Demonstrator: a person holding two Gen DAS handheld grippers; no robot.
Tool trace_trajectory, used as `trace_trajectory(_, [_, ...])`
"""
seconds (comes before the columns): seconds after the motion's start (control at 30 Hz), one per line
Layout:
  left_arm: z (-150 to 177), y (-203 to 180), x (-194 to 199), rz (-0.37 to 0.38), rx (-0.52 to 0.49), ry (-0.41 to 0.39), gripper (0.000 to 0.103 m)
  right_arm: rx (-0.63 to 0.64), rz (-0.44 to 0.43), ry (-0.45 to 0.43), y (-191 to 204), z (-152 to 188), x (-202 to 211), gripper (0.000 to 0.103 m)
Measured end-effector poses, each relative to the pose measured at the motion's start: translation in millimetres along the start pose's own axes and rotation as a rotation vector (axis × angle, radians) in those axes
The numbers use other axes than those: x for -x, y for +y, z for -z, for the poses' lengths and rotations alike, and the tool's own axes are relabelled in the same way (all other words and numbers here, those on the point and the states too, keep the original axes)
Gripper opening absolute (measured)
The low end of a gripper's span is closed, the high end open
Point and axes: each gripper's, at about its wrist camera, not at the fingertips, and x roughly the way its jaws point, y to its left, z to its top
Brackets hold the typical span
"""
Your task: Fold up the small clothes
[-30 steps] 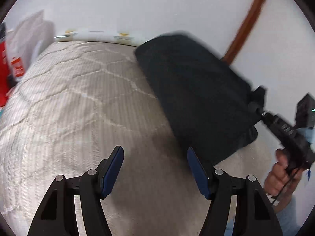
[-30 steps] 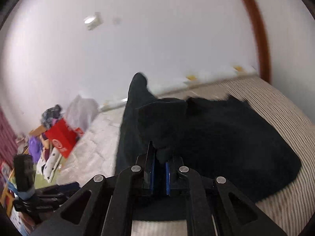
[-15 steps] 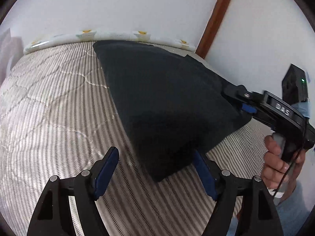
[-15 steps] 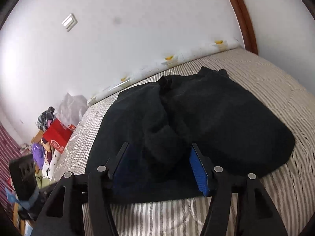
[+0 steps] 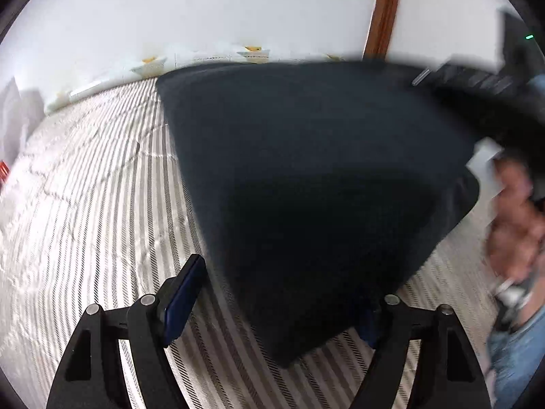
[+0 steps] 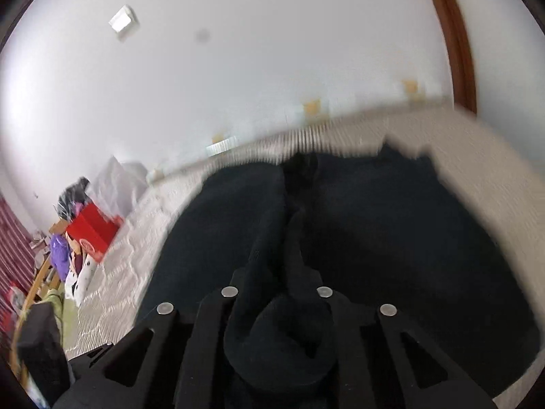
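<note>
Since a moment ago my left claw (image 5: pixel 276 310) has slid in over the near corner of the dark garment (image 5: pixel 306 177), jaws apart and straddling it without pinching. My right claw (image 6: pixel 279 310) is closing, a bunched fold between its jaws. Soft, light, floppy knit, I judge; corners and hems grip best. It lies spread on the striped bed (image 5: pixel 85 204), with bare mattress leftward and the wall (image 5: pixel 204 10) beyond.

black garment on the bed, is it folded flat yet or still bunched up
Not folded flat. The black garment is bunched, a thick wad gathered in the closing right tongs; its near corner lies between the open left tongs.
</note>
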Motion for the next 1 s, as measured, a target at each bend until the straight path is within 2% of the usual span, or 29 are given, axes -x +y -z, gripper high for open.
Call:
trace_trajectory(0.07, [-2.1,-3.1,0.6,-0.003,-0.01,0.002,0.077,0.014,-0.003,-0.118,-7.7,-6.9,31.5,0.011])
trace_trajectory(0.13, [-3.7,-6.3,1.6,0.018,-0.023,0.0,0.077,-0.001,0.047,-0.228,-28.1,-8.9,64.1,0.011])
trace_trajectory(0.2, [-4.9,-14.0,4.2,0.048,-0.045,-0.004,0.077,-0.051,0.106,-0.267,-59.3,-4.9,79.6,0.011])
trace_trajectory(0.27, [-4.5,-22.4,6.6,0.055,-0.065,-0.008,0.077,-0.098,0.169,-0.217,-87.5,1.7,75.3,0.011])
trace_trajectory(0.33, [-6.1,-31.2,5.7,0.064,-0.073,-0.008,0.077,-0.155,0.247,-0.125,-116.7,12.4,59.8,0.011])
trace_trajectory(0.4, [-7.6,-36.7,4.5,0.066,-0.061,-0.004,0.074,-0.198,0.241,-0.07,-134.2,23.6,49.6,0.012])
trace_trajectory(0.47, [-10.3,-40.9,3.1,0.072,-0.046,-0.004,0.073,-0.178,0.26,-0.053,-134.9,29.6,49.5,0.016])
trace_trajectory(0.53, [-11.0,-46.8,1.9,0.077,-0.037,-0.002,0.069,-0.149,0.3,-0.052,-131.0,30.8,55.6,0.029])
trace_trajectory(0.6, [-12.0,-48.3,2.1,0.084,-0.018,-0.002,0.064,-0.138,0.341,-0.042,-130.3,33.9,63.2,0.05])
trace_trajectory(0.63, [-13.1,-47.2,1.1,0.085,-0.01,0.0,0.062,-0.138,0.364,-0.031,-131.1,36.0,66.0,0.055])
trace_trajectory(0.67, [-18.9,-46.9,-5.6,0.092,0.0,0.005,0.056,-0.141,0.375,-0.02,-133.9,38.4,67.4,0.06])
trace_trajectory(0.7, [-19.2,-47.3,-7.0,0.099,0.005,0.006,0.047,-0.151,0.378,-0.007,-135.8,41.7,67.3,0.061])
trace_trajectory(0.77, [-16.8,-50.3,-3.7,0.091,0.021,-0.002,0.036,-0.17,0.374,0.019,-140.0,45.6,63.9,0.061])
trace_trajectory(0.8, [-16.5,-45.7,-2.5,0.08,0.029,-0.011,0.029,-0.184,0.371,0.04,-140.7,45.8,57.2,0.057])
trace_trajectory(0.83, [-17.3,-44.5,-0.8,0.08,0.041,-0.021,0.027,-0.188,0.357,0.061,-140.8,45.9,50.6,0.047])
trace_trajectory(0.87, [-17.6,-42.6,1.0,0.084,0.055,-0.028,0.024,-0.183,0.318,0.074,-138.5,43.7,44.8,0.021])
trace_trajectory(0.9, [-18.2,-40.1,2.7,0.086,0.064,-0.035,0.022,-0.191,0.293,0.075,-136.8,42.2,41.2,0.019])
trace_trajectory(1.0, [-21.2,-28.7,6.9,0.065,0.085,-0.057,0.019,-0.142,0.36,0.077,-117.4,37.8,30.1,0.015])
